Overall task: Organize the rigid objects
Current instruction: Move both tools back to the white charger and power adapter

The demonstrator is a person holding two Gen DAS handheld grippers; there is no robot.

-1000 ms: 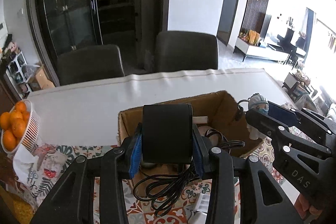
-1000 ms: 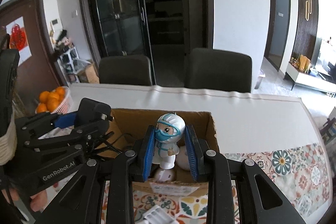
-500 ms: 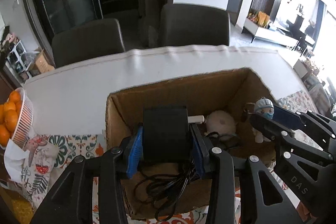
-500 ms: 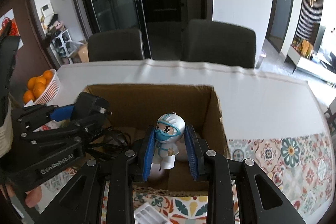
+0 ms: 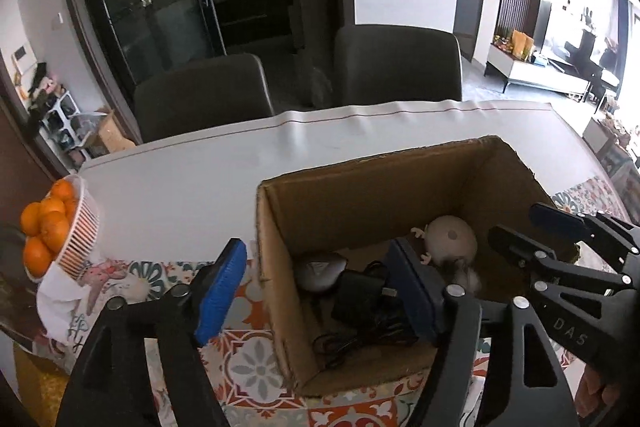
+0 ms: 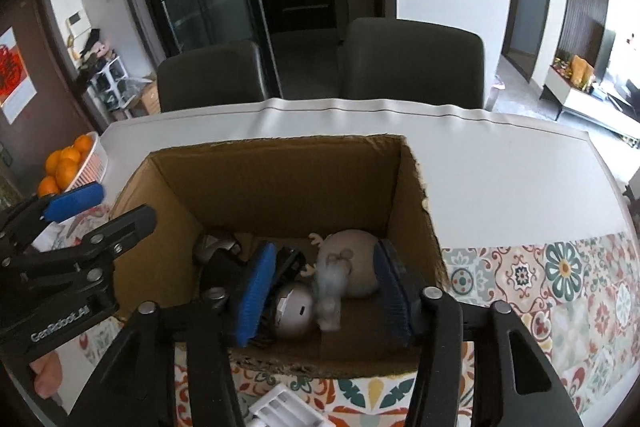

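A brown cardboard box [image 5: 276,251] [image 6: 412,195] stands on the table. Inside lie a black power adapter with its cable [image 5: 360,297], a dark mouse [image 5: 320,269], a round beige doll [image 5: 452,239] [image 6: 356,259] and a small masked figurine [image 6: 330,291], blurred, between my right gripper's pads. My left gripper [image 5: 320,291] is open and empty, straddling the box's left wall. My right gripper [image 6: 324,293] is open above the box's front part.
A white basket of oranges [image 5: 60,231] [image 6: 72,163] stands at the left on a patterned cloth [image 6: 560,279]. A white plastic holder [image 6: 280,407] lies in front of the box. Two dark chairs [image 6: 412,63] stand behind the white table [image 5: 192,187].
Both grippers have opened. The left let go of the black adapter, which now lies in the box. The right let go of the figurine, which is down in the box.
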